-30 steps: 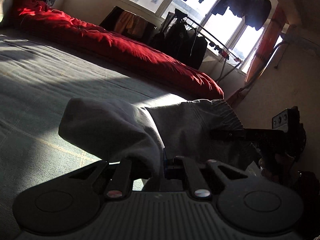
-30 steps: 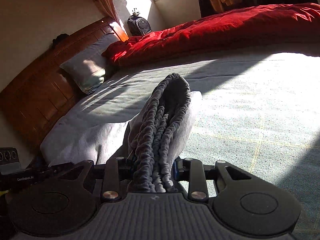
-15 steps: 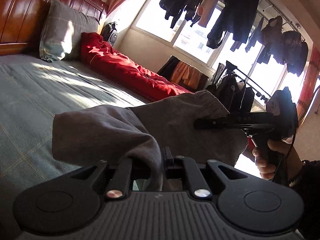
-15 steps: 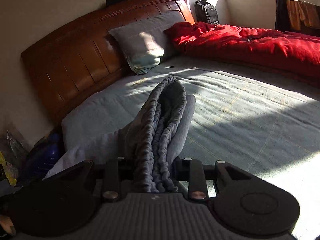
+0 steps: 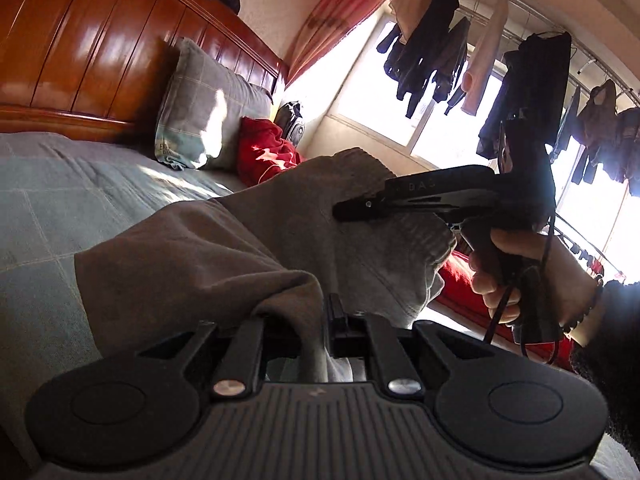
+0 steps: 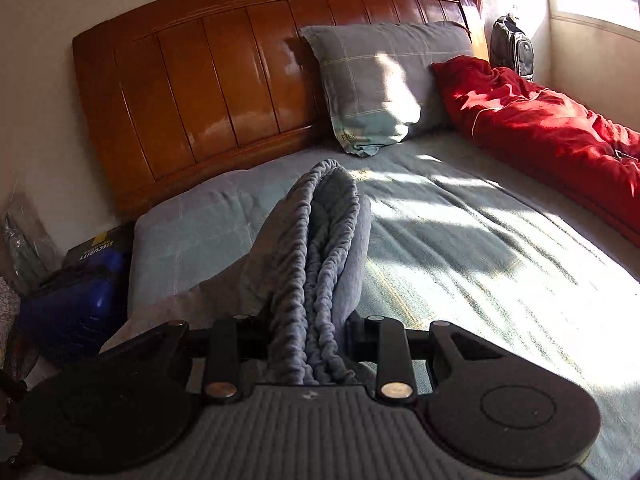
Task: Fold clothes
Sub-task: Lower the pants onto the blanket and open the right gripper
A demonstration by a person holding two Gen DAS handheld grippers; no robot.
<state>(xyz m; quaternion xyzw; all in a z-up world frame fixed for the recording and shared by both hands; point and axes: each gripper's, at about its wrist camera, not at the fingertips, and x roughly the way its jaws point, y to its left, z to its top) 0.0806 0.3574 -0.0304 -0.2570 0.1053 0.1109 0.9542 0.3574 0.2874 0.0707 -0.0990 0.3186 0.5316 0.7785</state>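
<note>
Both tongs are gripping the grey garment [image 5: 248,248] above the bed [image 6: 460,240], the left tongs [image 5: 316,332] pinching one bunched end and the right tongs [image 6: 310,332] clamping its ruffled waistband.

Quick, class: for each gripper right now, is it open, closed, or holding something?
Left gripper: closed on the grey garment.
Right gripper: closed on the same garment's elastic waistband, bunched between its fingers.

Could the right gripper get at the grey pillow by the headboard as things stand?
Probably not: the right gripper is shut on the grey garment's elastic waistband, so it would have to let go first. The bedsheet toward the pillow looks unobstructed.
</note>
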